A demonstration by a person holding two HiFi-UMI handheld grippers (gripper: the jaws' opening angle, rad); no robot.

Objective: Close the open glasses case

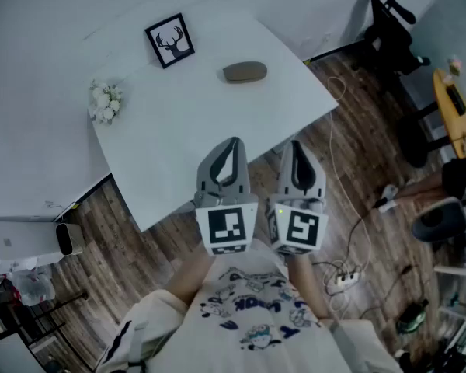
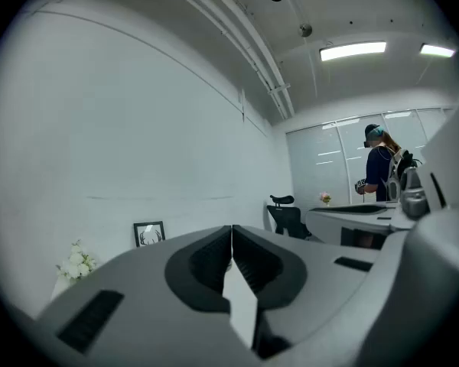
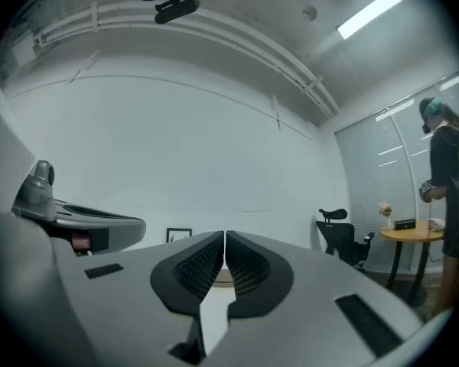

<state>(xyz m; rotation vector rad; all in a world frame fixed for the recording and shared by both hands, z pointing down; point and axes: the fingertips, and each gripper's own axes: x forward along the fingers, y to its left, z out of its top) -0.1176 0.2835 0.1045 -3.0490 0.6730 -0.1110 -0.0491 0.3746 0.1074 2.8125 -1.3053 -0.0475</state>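
Note:
A brown-grey oval glasses case point(image 1: 245, 72) lies on the far part of the white table point(image 1: 179, 130); from here I cannot tell how its lid stands. Both grippers are held level side by side over the table's near corner, well short of the case. My left gripper point(image 1: 233, 141) point(image 2: 231, 229) is shut, pads together with nothing between them. Just to its right, my right gripper point(image 1: 295, 144) point(image 3: 224, 236) is also shut and empty. The case does not show clearly in either gripper view.
A black-framed deer picture point(image 1: 170, 40) point(image 2: 148, 234) point(image 3: 179, 235) and white flowers point(image 1: 105, 102) point(image 2: 75, 264) stand at the table's far left. Right of the table are a black office chair point(image 1: 392, 29) point(image 3: 340, 239), floor cables with a power strip point(image 1: 346, 278), and a person point(image 2: 379, 167).

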